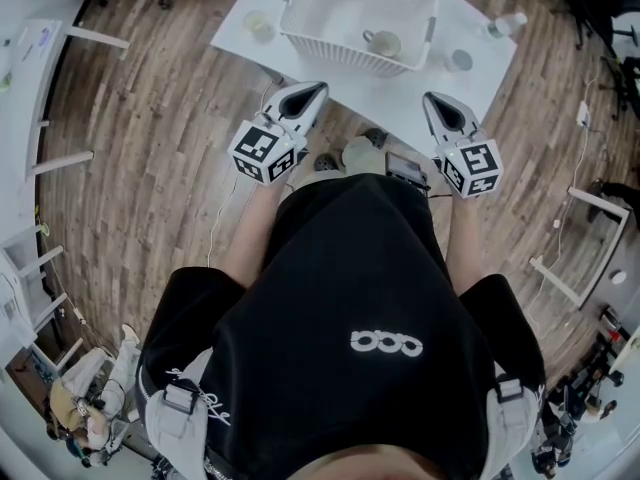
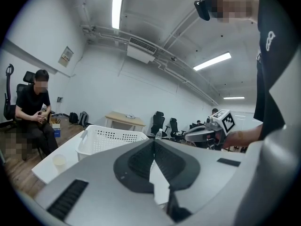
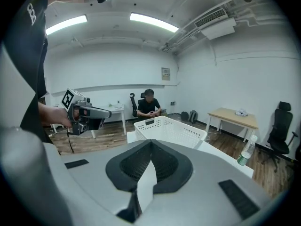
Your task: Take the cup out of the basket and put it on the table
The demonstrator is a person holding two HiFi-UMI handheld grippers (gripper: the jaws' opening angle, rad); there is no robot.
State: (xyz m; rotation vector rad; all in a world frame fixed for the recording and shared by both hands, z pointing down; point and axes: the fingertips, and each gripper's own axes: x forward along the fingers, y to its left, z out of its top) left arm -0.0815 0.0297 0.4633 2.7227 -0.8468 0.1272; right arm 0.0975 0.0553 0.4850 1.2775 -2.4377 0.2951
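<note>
A white slatted basket [image 1: 360,13] stands on the white table [image 1: 405,93] ahead of me. A pale cup [image 1: 383,43] with a handle sits inside it at the near right. My left gripper [image 1: 319,87] hovers at the table's near edge, short of the basket, shut and empty. My right gripper [image 1: 431,97] hangs over the near edge to the right, also shut with nothing in it. In the left gripper view the left gripper [image 2: 154,141] shows its jaws meeting, with the basket [image 2: 110,140] beyond. The right gripper [image 3: 151,140] faces the basket [image 3: 171,130] from the other side.
A small cup [image 1: 259,25] stands left of the basket, a round lid-like cup [image 1: 460,60] to its right, and a plastic bottle [image 1: 508,25] at the far right corner. A person [image 2: 33,112] sits on a chair beyond the table. Wooden floor surrounds the table.
</note>
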